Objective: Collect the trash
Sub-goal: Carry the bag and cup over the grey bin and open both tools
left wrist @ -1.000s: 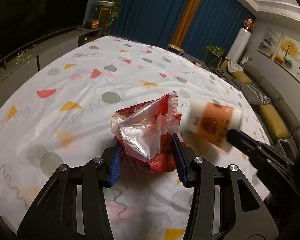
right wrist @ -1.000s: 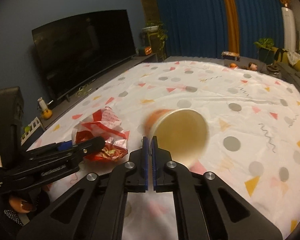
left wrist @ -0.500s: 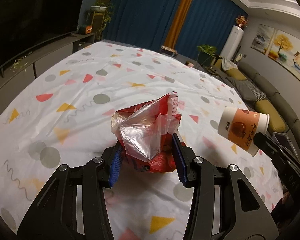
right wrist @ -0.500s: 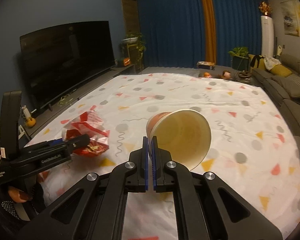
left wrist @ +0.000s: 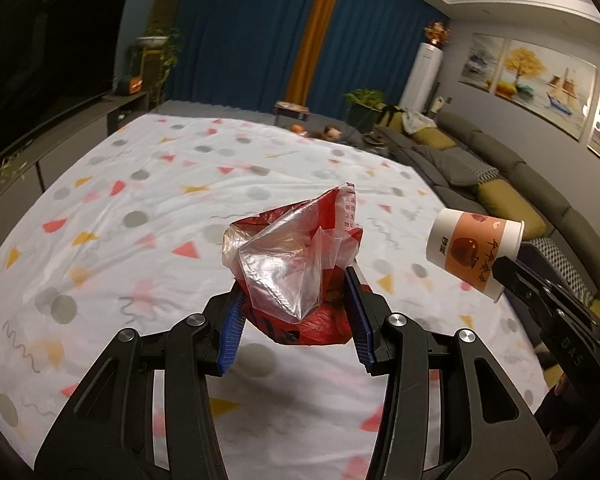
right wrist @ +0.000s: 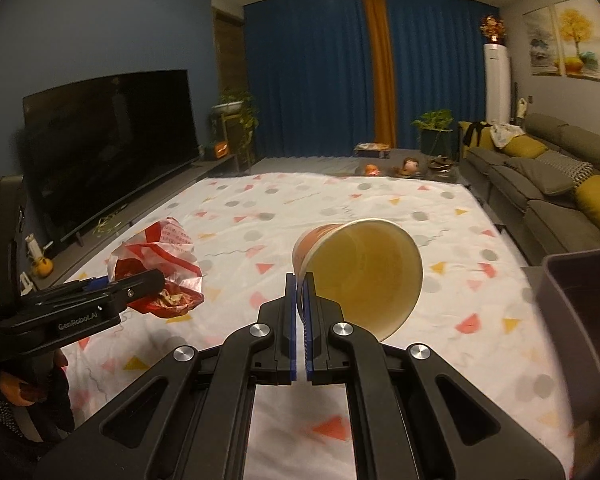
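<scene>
My left gripper (left wrist: 294, 296) is shut on a crumpled red and clear snack bag (left wrist: 296, 264) and holds it above the patterned white sheet (left wrist: 140, 200). The bag also shows in the right wrist view (right wrist: 156, 264), with crumbs inside. My right gripper (right wrist: 299, 280) is shut on the rim of an orange and white paper cup (right wrist: 360, 272), held tilted in the air with its empty inside facing the camera. The cup shows in the left wrist view (left wrist: 472, 252) to the right of the bag, with the right gripper (left wrist: 504, 268) behind it.
A grey bin (right wrist: 580, 308) stands at the right edge of the sheet (right wrist: 420, 208). A sofa (right wrist: 548, 184) runs along the right. A TV (right wrist: 108, 148) on a low cabinet lines the left. Toys (right wrist: 392, 168) and plants lie beyond the sheet.
Both grippers have risen with their loads, so the sheet looks lower and farther away. The cup has moved right, away from the bag. The grey bin has come into the right wrist view.
</scene>
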A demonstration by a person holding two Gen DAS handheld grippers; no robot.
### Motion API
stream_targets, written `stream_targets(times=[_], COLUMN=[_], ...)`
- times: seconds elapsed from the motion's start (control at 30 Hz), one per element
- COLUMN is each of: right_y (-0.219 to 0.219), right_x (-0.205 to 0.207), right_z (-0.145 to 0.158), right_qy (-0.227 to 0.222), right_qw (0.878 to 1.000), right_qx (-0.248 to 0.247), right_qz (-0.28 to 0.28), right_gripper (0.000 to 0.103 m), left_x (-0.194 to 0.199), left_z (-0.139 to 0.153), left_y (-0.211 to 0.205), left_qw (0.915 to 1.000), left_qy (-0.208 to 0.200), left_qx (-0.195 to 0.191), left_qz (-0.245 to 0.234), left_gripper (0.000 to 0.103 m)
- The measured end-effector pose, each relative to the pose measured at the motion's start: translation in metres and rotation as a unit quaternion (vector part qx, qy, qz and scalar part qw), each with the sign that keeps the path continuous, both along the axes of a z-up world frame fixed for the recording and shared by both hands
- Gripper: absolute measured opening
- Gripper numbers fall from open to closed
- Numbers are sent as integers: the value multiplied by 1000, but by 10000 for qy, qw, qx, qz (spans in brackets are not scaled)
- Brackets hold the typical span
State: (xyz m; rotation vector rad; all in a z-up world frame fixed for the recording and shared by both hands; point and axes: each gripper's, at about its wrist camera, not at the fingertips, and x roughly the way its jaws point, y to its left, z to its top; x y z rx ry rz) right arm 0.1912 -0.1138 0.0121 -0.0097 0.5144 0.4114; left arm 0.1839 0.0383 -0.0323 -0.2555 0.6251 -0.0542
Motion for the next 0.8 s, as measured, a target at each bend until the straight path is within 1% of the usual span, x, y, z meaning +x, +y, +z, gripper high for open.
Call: stream_targets(times=[0.27, 0.43, 0.6, 0.8], right_y=[-50, -80, -118, -163], right_x=[-12, -14, -10, -9], right_z=[7, 7, 8, 6], right_qy=[-121, -130, -152, -174], right_qw=[9988, 9966, 9926, 9853], right_qx=[71, 45, 37, 40], right_qz=[-475, -808, -1206, -1700], right_gripper=[4, 4, 4, 4], left_x=[2, 8, 18, 38], left_z=[15, 24, 33, 38], left_y=[-57, -103, -154, -207], left_qw=[9983, 9945, 9878, 9798], left_qy=[-122, -226, -356, -385], left_qx=[105, 138, 216, 126], left_qz=[-565, -1015, -1498, -1957], left_gripper=[45, 45, 45, 45])
